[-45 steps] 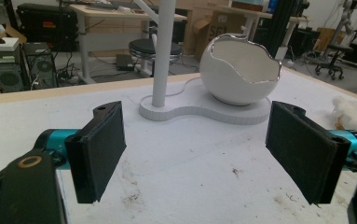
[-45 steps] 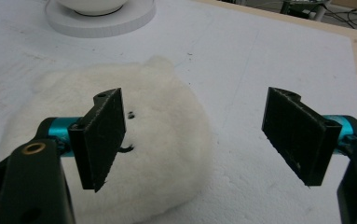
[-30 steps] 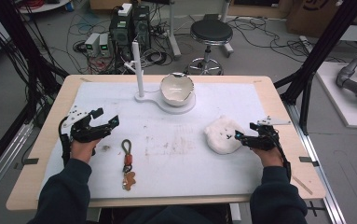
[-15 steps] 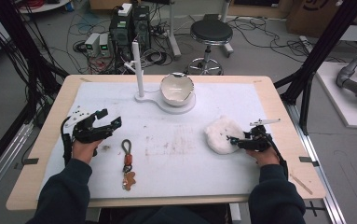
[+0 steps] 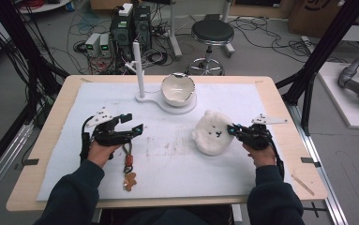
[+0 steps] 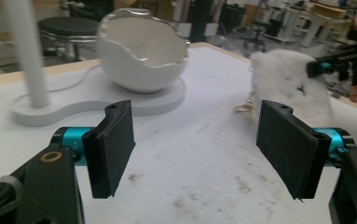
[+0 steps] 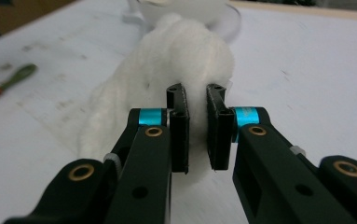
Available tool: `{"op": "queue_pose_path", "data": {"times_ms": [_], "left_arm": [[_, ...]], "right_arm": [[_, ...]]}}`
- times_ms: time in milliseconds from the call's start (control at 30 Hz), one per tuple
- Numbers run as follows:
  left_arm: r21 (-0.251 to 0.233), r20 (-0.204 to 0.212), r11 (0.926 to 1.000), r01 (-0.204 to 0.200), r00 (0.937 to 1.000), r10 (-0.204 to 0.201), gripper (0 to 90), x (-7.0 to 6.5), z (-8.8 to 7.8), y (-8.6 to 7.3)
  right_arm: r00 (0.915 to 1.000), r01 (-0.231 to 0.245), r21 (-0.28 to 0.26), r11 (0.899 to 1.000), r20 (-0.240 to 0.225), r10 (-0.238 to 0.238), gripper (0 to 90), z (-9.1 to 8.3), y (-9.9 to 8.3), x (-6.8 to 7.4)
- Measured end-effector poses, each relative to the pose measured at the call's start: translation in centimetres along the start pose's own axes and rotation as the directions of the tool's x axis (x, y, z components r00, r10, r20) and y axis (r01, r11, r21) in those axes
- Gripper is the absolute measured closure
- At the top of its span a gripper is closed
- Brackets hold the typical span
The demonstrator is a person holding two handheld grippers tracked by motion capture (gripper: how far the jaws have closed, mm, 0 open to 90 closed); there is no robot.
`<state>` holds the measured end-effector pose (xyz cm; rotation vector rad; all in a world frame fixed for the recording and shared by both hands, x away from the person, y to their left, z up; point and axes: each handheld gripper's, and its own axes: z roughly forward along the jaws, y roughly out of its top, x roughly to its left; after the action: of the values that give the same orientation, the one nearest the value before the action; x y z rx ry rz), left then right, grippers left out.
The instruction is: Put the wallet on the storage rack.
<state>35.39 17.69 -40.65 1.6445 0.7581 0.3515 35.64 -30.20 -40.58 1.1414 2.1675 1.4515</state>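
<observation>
On the right half of the white-covered tabletop (image 5: 261,103) sits a white plush toy (image 5: 211,133), its small dark face marks legible in the high view but too small to read as more than dots. The right claw (image 5: 232,130) meets it from the right side, and in the right gripper view the jaws have just been closing and now pinch a fold of the toy's fur (image 7: 185,70) between the pads, so the part of the toy behind the jaws is hidden and its lower edge blurs into the tabletop. The left claw (image 5: 131,125) hovers well apart from the toy, over the left half of the tabletop, its jaws spread wide with nothing between them, though they have just been closing a little; in the left gripper view the toy (image 6: 288,84) appears blurred beyond the right jaw. Just beside the left hand lies a keyring strap (image 5: 128,159) with an orange piece and a small brown charm, partly covered by the claw at its top end. Behind, a cracked-egg-shaped white bowl (image 5: 177,88) rests on a white base with an upright post (image 5: 139,70). No writing or brand can be read anywhere.
</observation>
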Motion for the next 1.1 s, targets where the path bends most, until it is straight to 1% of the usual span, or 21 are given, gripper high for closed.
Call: {"op": "queue_pose_path", "data": {"times_ms": [133, 267, 300, 367, 533, 567, 600, 633, 667, 700, 733, 767, 800, 833, 867, 900, 933, 967, 1000, 1067, 1100], "left_arm": [[0.051, 0.065, 0.9987, -0.008, 0.9979, 0.005, 27.6, -1.2, 1.9, -0.3], [0.066, 0.089, 0.9978, -0.004, 0.9960, -0.002, 27.5, -1.5, 2.6, -0.5], [0.065, 0.094, 0.9979, 0.004, 0.9956, -0.010, 27.4, -1.6, 2.7, -0.6], [0.068, 0.110, 0.9976, 0.012, 0.9937, -0.019, 27.4, -1.7, 3.1, -0.6], [0.076, 0.166, 0.9969, 0.022, 0.9855, -0.035, 27.4, -2.0, 3.9, -0.9], [0.072, 0.185, 0.9969, 0.033, 0.9817, -0.046, 27.4, -2.0, 3.9, -1.0], [0.067, 0.205, 0.9967, 0.046, 0.9769, -0.059, 27.4, -2.0, 3.9, -1.0], [0.065, 0.219, 0.9967, 0.049, 0.9739, -0.062, 28.1, -2.0, 3.9, -1.0], [0.066, 0.224, 0.9966, 0.050, 0.9725, -0.063, 28.1, -2.0, 3.9, -1.0], [0.074, 0.227, 0.9962, 0.045, 0.9720, -0.061, 34.6, -2.1, 4.0, -1.0], [0.082, 0.240, 0.9961, 0.033, 0.9694, -0.051, 42.4, -2.0, 4.0, -1.1], [0.087, 0.252, 0.9960, 0.020, 0.9669, -0.041, 42.4, -2.0, 4.0, -1.1], [0.095, 0.256, 0.9954, 0.009, 0.9662, -0.033, 51.0, -2.1, 4.0, -1.2], [0.105, 0.249, 0.9945, -0.002, 0.9682, -0.024, 51.0, -2.2, 4.0, -1.2], [0.110, 0.250, 0.9939, -0.008, 0.9679, -0.020, 54.9, -2.1, 3.9, -1.2], [0.113, 0.252, 0.9936, -0.002, 0.9674, -0.027, 59.3, -2.0, 3.9, -1.2], [0.110, 0.256, 0.9939, -0.003, 0.9664, -0.026, 68.2, -2.0, 3.8, -1.1], [0.106, 0.257, 0.9943, -0.010, 0.9661, -0.018, 68.2, -2.1, 3.7, -1.1], [0.105, 0.256, 0.9942, -0.024, 0.9666, -0.003, 73.5, -2.2, 3.7, -1.0], [0.101, 0.252, 0.9943, -0.036, 0.9676, 0.010, 77.6, -2.3, 3.6, -1.0], [0.098, 0.251, 0.9942, -0.042, 0.9678, 0.016, 78.9, -2.3, 3.5, -0.9]], "right_arm": [[0.9970, 0.002, -0.096, 0.995, -0.077, -0.009, 82.8, 1.2, 1.3, 2.0], [0.9943, 0.019, -0.119, 0.993, -0.102, -0.031, 82.7, 1.9, 1.8, 3.0], [0.9917, 0.024, -0.128, 0.992, -0.123, -0.039, 82.7, 2.3, 2.1, 3.6], [0.9901, 0.023, -0.129, 0.991, -0.135, -0.040, 82.7, 2.5, 2.2, 3.9], [0.9712, 0.062, -0.121, 0.991, -0.222, -0.088, 82.7, 4.1, 2.8, 6.1], [0.9678, 0.079, -0.112, 0.991, -0.230, -0.103, 82.7, 4.5, 2.9, 6.7], [0.9587, 0.141, -0.089, 0.986, -0.236, -0.158, 82.7, 5.2, 3.1, 7.8], [0.9532, 0.165, -0.086, 0.983, -0.242, -0.181, 82.7, 5.5, 3.2, 8.3], [0.9532, 0.165, -0.086, 0.983, -0.242, -0.181, 82.7, 5.5, 3.2, 8.3], [0.9427, 0.185, -0.083, 0.979, -0.267, -0.200, 82.6, 6.0, 3.2, 9.2], [0.9388, 0.192, -0.084, 0.978, -0.274, -0.208, 82.6, 6.2, 3.2, 9.6], [0.9388, 0.192, -0.084, 0.978, -0.274, -0.208, 82.6, 6.2, 3.2, 9.6], [0.9369, 0.210, -0.078, 0.975, -0.269, -0.223, 82.6, 6.5, 3.3, 10.1], [0.9369, 0.210, -0.078, 0.975, -0.269, -0.223, 82.6, 6.5, 3.3, 10.1], [0.9372, 0.218, -0.073, 0.973, -0.263, -0.229, 82.6, 6.6, 3.2, 10.2], [0.9392, 0.213, -0.070, 0.975, -0.260, -0.224, 82.6, 6.7, 3.2, 10.2], [0.9405, 0.209, -0.069, 0.975, -0.259, -0.220, 82.5, 6.7, 3.3, 10.0], [0.9405, 0.209, -0.069, 0.975, -0.259, -0.220, 82.5, 6.7, 3.3, 10.0], [0.9413, 0.200, -0.067, 0.977, -0.264, -0.211, 82.5, 6.7, 3.3, 9.9], [0.9405, 0.204, -0.064, 0.977, -0.264, -0.214, 82.2, 6.8, 3.2, 9.9], [0.9408, 0.205, -0.055, 0.977, -0.264, -0.213, 78.0, 6.9, 3.2, 9.9]]}}
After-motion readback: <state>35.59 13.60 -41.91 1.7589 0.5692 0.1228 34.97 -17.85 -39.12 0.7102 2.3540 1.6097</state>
